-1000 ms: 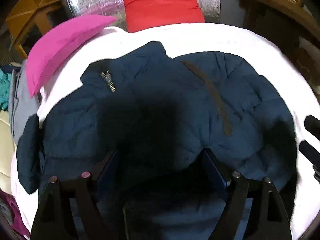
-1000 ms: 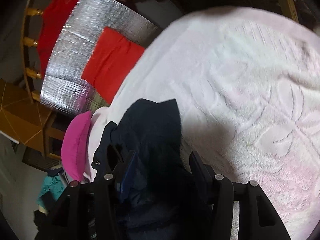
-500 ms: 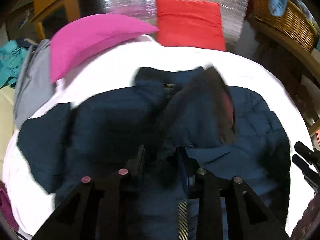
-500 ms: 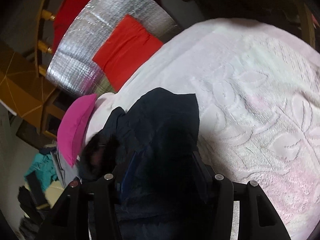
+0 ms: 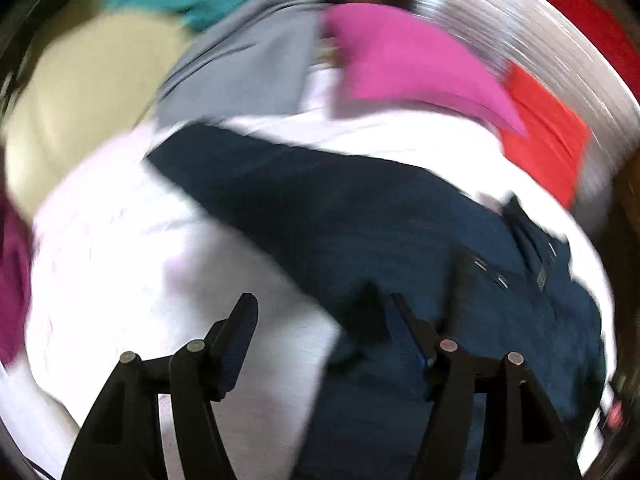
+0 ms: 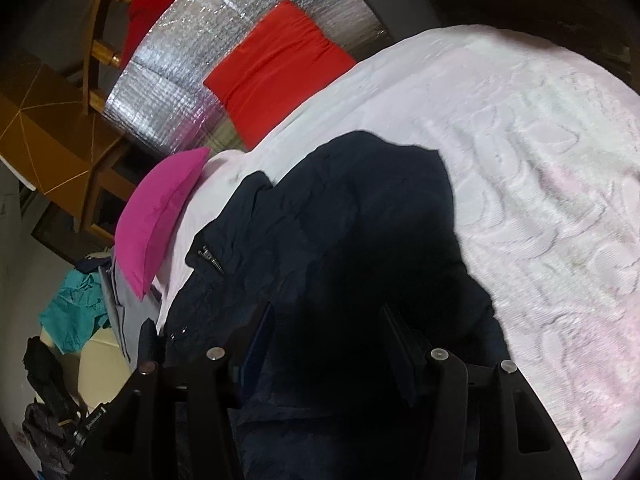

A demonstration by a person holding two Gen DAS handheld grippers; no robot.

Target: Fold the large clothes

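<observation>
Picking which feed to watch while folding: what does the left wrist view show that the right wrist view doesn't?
Left wrist only: the left gripper, jaws open over the white blanket, and the jacket's outstretched sleeve, though blurred. Right wrist only: the right gripper, with jacket bulk between its jaws; grip unclear. Both: navy jacket, pink pillow, red cushion.

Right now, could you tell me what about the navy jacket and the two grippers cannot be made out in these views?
- Left wrist view: motion blur smears the navy jacket, so its folds and sleeve ends are unreadable.
- Right wrist view: dark fabric in shadow lies between the right gripper fingers; whether the pads press it cannot be told.
- Both views: the jacket's near hem is cut off by the bottom edge and the fingers.
- Left gripper: jaws apart, just been opening, nothing clamped.
</observation>
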